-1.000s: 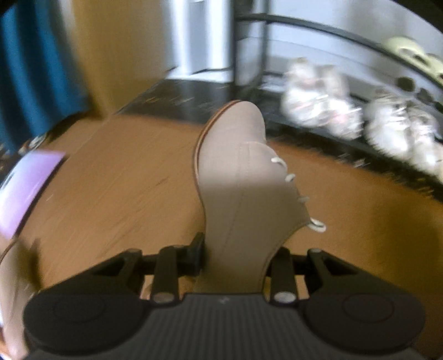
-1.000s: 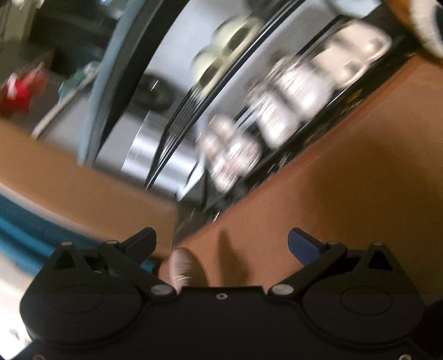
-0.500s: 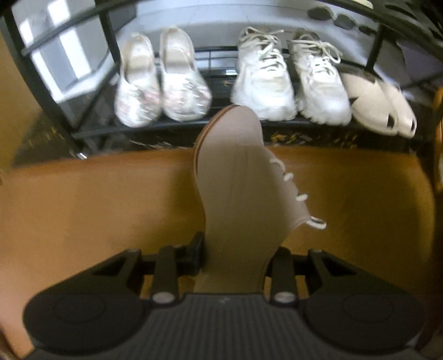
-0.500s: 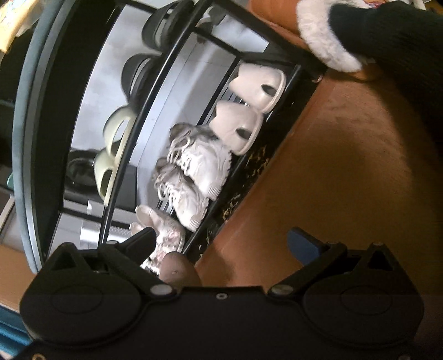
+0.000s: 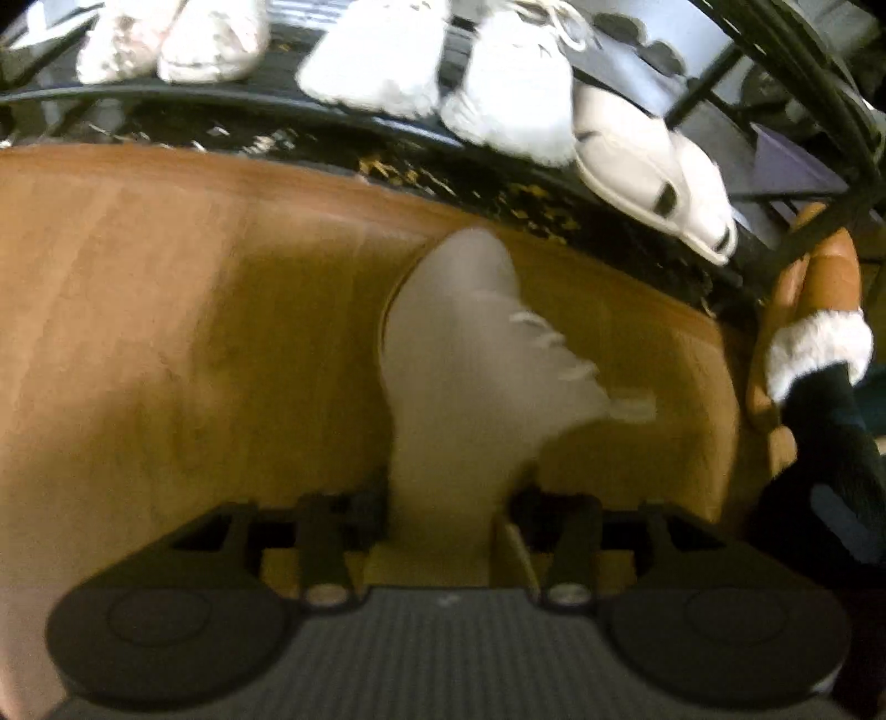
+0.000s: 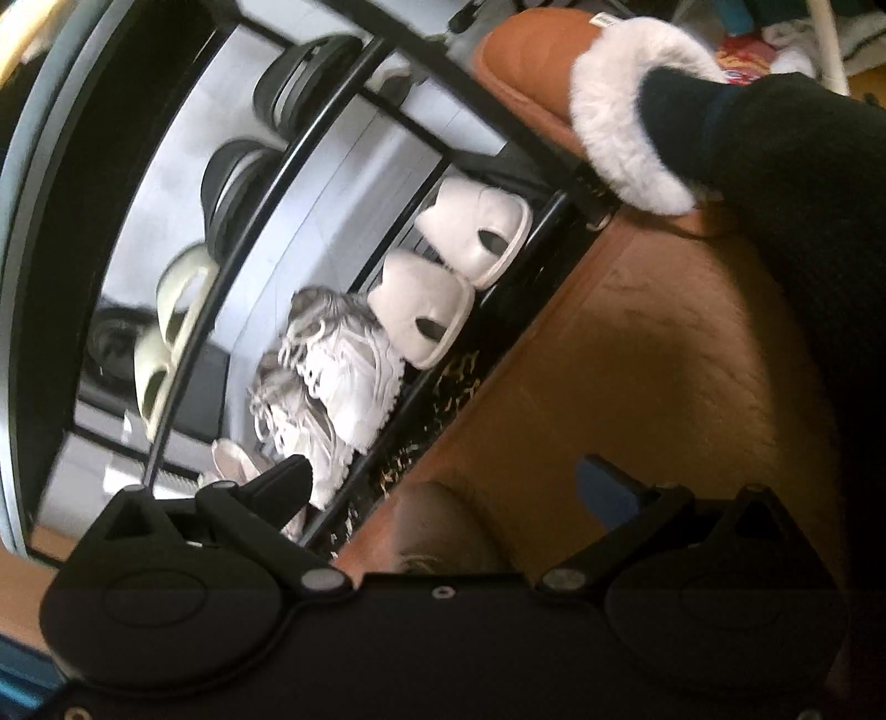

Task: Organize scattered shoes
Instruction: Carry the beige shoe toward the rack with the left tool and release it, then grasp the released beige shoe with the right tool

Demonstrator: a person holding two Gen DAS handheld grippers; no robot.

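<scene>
My left gripper [image 5: 446,498] is shut on the heel of a beige lace-up shoe [image 5: 470,354], held above the wooden floor with its toe toward the black shoe rack [image 5: 332,119]. The rack's lowest shelf holds pale flats [image 5: 171,39], white sneakers [image 5: 437,72] and white slippers [image 5: 659,177]. My right gripper [image 6: 443,487] is open and empty; the beige shoe's toe [image 6: 443,526] shows just below it. In the right wrist view the rack [image 6: 310,166] holds the slippers [image 6: 443,299] and sneakers [image 6: 332,387], with dark and pale green sandals on the shelf above.
A person's foot in a brown fur-trimmed slipper [image 5: 819,332] and dark sock stands at the rack's right end, also in the right wrist view [image 6: 637,111]. Wooden floor [image 5: 166,332] lies in front of the rack.
The left gripper has swung with the beige shoe from facing the room's left side to the rack, then shifted right toward the slippers. The right gripper stayed open and turned toward the rack.
</scene>
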